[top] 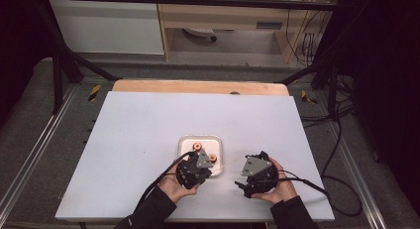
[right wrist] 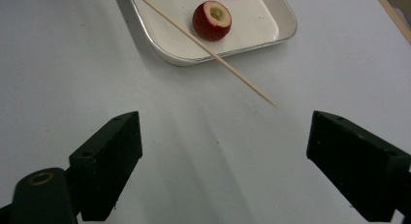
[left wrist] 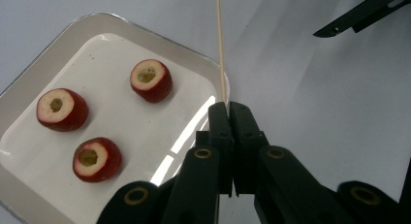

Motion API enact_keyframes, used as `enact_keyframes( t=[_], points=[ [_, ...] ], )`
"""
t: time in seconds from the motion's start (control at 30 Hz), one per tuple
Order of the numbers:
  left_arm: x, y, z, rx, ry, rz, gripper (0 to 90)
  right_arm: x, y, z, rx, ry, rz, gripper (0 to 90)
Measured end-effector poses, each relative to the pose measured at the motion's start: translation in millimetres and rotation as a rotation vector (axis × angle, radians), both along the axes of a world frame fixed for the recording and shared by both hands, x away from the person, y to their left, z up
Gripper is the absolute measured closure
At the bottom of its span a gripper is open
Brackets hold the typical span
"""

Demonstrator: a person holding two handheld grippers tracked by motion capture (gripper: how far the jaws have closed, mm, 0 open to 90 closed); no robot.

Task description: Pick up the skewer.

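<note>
A white tray [left wrist: 29,73] holds three red fruit pieces with cored, pale middles [left wrist: 151,80] [left wrist: 62,109] [left wrist: 97,158]. My left gripper [left wrist: 228,107] is shut on the end of a thin wooden skewer [left wrist: 220,49], which points away over the tray's corner. In the high view the left gripper [top: 198,167] hangs over the tray's near edge [top: 184,157]. The right gripper [top: 255,172] is just right of it. My right gripper [right wrist: 232,170] is open, its jaws wide apart over bare table. The skewer's tip [right wrist: 271,103] ends a little ahead of them, with one fruit piece [right wrist: 212,20] beyond it.
The tray sits on a large white table top [top: 148,130] with a wooden strip [top: 198,86] along its far edge. Black cables [top: 317,187] trail off the right side. Dark frame bars [top: 64,60] stand at the far corners.
</note>
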State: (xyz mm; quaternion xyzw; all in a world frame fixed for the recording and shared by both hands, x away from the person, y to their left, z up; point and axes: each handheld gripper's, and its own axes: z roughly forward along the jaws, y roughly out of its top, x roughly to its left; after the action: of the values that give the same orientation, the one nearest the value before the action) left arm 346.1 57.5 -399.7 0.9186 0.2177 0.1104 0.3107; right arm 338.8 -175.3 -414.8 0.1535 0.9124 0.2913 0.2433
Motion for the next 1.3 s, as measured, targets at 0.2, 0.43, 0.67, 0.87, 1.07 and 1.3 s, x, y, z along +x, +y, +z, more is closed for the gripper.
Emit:
enact_keyframes(
  t=[0.2, 0.43, 0.67, 0.87, 1.07, 1.3],
  points=[
    [-0.7, -16.8, -0.1, 0.028, 0.005, -0.039, 88.7, 0.0, 2.4, -1.7, -0.061, -0.042, 0.049, 20.8],
    [-1.8, -30.5, -0.4, 0.039, 0.000, -0.083, 88.8, 0.3, 2.8, -5.5, -0.097, -0.099, 0.137, 31.3],
    [-2.6, -39.1, 1.8, 0.043, -0.001, -0.115, 88.7, 1.7, 3.1, -10.2, -0.151, -0.121, 0.220, 44.9],
    [-2.2, -40.4, 2.2, 0.060, 0.000, -0.122, 88.7, 3.7, 2.8, -12.7, -0.220, -0.159, 0.278, 58.2],
    [-1.8, -40.1, 2.2, 0.064, 0.007, -0.131, 88.7, 4.1, 3.7, -15.9, -0.276, -0.181, 0.346, 68.7],
    [-2.8, -40.0, 1.3, 0.077, 0.008, -0.140, 88.7, 3.9, 2.9, -17.6, -0.326, -0.227, 0.410, 78.3]
  ],
)
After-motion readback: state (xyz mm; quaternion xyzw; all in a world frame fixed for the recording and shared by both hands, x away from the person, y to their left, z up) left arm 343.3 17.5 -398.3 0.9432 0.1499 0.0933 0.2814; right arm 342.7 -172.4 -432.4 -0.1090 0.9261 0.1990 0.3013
